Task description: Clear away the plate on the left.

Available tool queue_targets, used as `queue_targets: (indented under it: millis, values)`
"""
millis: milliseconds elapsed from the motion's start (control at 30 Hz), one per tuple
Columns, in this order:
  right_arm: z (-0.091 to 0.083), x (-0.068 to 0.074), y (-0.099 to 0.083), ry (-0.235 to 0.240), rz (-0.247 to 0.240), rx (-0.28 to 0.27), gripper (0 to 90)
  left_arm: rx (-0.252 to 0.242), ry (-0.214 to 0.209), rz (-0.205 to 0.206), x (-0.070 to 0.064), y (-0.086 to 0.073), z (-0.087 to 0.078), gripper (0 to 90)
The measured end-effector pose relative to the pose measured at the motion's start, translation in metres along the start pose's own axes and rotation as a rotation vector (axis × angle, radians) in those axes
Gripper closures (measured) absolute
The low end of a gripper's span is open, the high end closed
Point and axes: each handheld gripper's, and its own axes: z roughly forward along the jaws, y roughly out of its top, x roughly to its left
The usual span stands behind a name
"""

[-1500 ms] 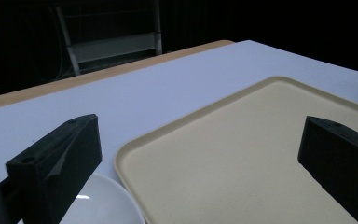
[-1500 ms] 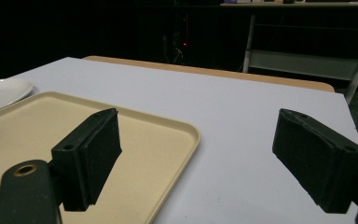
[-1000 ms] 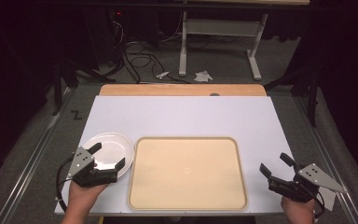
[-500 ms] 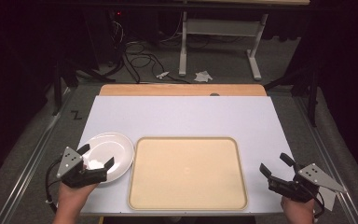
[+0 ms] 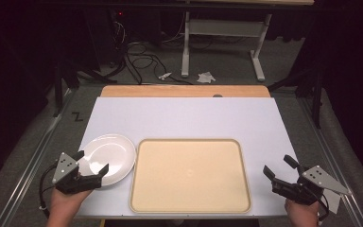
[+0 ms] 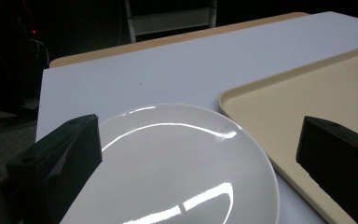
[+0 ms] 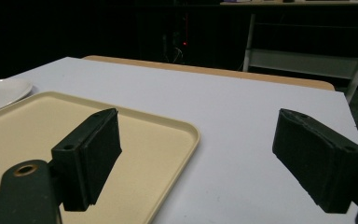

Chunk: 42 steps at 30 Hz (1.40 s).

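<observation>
A: Quick pass. Your left tool (image 5: 90,166) sits at the near-left rim of the white plate (image 5: 109,158), jaws spread wide, nothing in them. In the left gripper view the plate (image 6: 177,163) lies right between the two jaws.

B: Touching the plate?

A: Can't tell. From above the jaw tips overlap the rim; contact isn't clear. The plate lies flat on the counter (image 5: 184,118), just beside the left edge of the beige tray (image 5: 189,174), a thin gap between them.

B: Step in hand?

A: I'd judge you're lining up to grip the plate; the grasp isn't made yet. The next move calls for one jaw under the lip and one over, then closing. The rim is low and glossy, so it may slip if you pinch shallow.

B: Right side?

A: Your right tool (image 5: 280,169) hovers off the tray's near-right corner, jaws wide too, empty. In the right gripper view the tray (image 7: 121,140) is bare, the plate (image 7: 2,93) far off at the left.

B: Surface and room?

A: White sheet over a wooden top (image 5: 184,91). Dark room, grey floor, cables (image 5: 137,52), a white desk frame (image 5: 222,35) behind, crumpled paper scraps (image 5: 206,76) on the floor.
</observation>
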Motion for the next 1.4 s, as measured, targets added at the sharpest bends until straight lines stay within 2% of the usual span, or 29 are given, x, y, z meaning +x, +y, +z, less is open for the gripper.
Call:
queue_targets:
  millis: [100,233,433,467,500,633,967,1033,1133,1167,1367,1400]
  values:
    - [0.000,0.000,0.000,0.002,0.001,0.002,16.2,0.025,-0.002,0.032,0.000,-0.003,-0.001,0.6]
    - [0.001,0.000,0.000,0.003,-0.002,0.003,16.1,0.069,-0.001,0.112,-0.004,-0.011,-0.001,0.6]
    - [0.001,0.001,0.000,0.003,-0.003,0.002,16.1,0.094,-0.005,0.221,-0.012,-0.019,0.000,0.6]
    - [0.001,0.001,0.000,0.003,-0.003,0.002,16.2,0.094,-0.005,0.221,-0.012,-0.019,0.000,0.6]
    - [0.000,0.001,0.000,0.003,-0.004,0.002,16.2,0.108,-0.007,0.253,-0.014,-0.021,0.001,0.6]
    - [0.001,0.000,0.000,0.004,-0.004,0.001,16.1,0.141,-0.007,0.324,-0.018,-0.028,0.002,0.6]
    - [0.000,0.001,0.001,0.003,-0.005,0.001,16.1,0.222,-0.023,0.458,-0.026,-0.041,0.001,2.1]
    - [0.001,0.001,0.001,0.004,-0.008,-0.001,16.1,0.228,-0.023,0.467,-0.026,-0.042,0.001,2.2]
    - [0.001,0.001,0.001,0.005,-0.007,0.000,16.2,0.269,-0.028,0.515,-0.028,-0.048,0.002,2.7]
    - [0.001,0.001,0.001,0.005,-0.007,0.000,16.1,0.271,-0.030,0.517,-0.029,-0.050,0.003,2.7]
    - [0.001,0.001,0.000,0.006,-0.005,0.000,16.1,0.342,-0.031,0.594,-0.029,-0.062,0.003,4.5]
    - [0.001,0.001,0.000,0.007,-0.005,0.000,16.1,0.376,-0.035,0.632,-0.028,-0.061,0.002,5.0]
